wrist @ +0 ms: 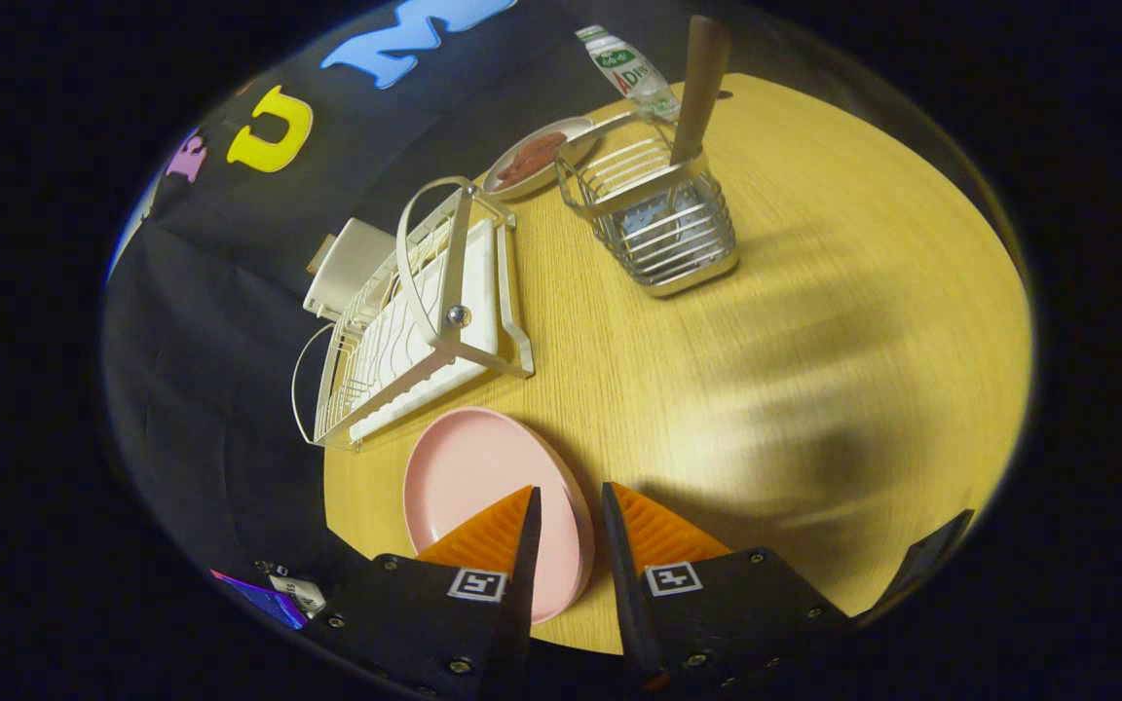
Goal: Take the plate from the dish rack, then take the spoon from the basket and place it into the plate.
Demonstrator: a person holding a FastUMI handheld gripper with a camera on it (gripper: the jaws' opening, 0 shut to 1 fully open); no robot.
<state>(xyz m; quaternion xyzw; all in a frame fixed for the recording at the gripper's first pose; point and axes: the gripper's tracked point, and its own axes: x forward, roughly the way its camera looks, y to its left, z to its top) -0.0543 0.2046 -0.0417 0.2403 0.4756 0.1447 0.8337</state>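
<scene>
Since the pink plate (pixel 483 487) already lies flat on the wooden table (pixel 814 341), out of the white dish rack (pixel 415 312) and just in front of it, the first half of the task looks finished. The gripper (pixel 571 516) hovers above the plate's near right rim with its fingers a narrow gap apart; the rim shows in that gap, but I cannot tell whether the fingers touch it, and nothing suggests they are pressing on it, so I judge the plate to be released or about to be. The rack itself holds no dishes that I can make out. What remains is the spoon: a brown wooden handle (pixel 699 88) stands upright in the wire basket (pixel 654 219), well beyond the fingers on the far side of the table, and this is most likely the spoon, though its bowl is hidden inside the wires. It has not yet been taken. Behind the basket sit a small dish (pixel 537 156) with something reddish in it and a plastic bottle (pixel 634 68), neither part of the job. The plate lies bare, ready to receive the spoon once it is fetched.
</scene>
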